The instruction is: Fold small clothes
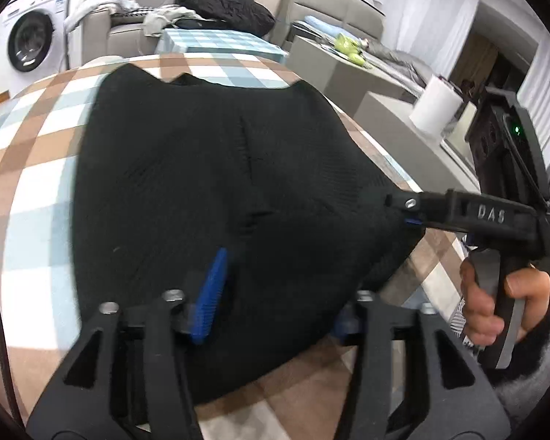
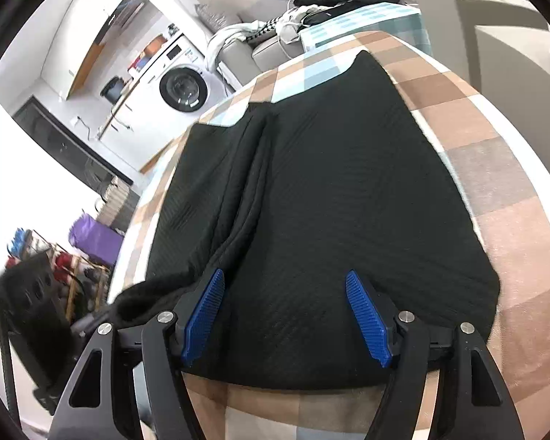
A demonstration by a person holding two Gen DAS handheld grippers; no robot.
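I am looking down at a black knit garment [image 2: 330,201] lying spread on the checked tablecloth [image 2: 495,146]. My right gripper [image 2: 286,315] is standing with its jaws wide, the blue pads [image 2: 203,315] resting on the near hem, cloth lying between them and running ahead. My left gripper [image 1: 275,293] is also spread wide; the garment's near edge is bulging between its jaws. From there, the right gripper's tip is touching the garment's right corner.
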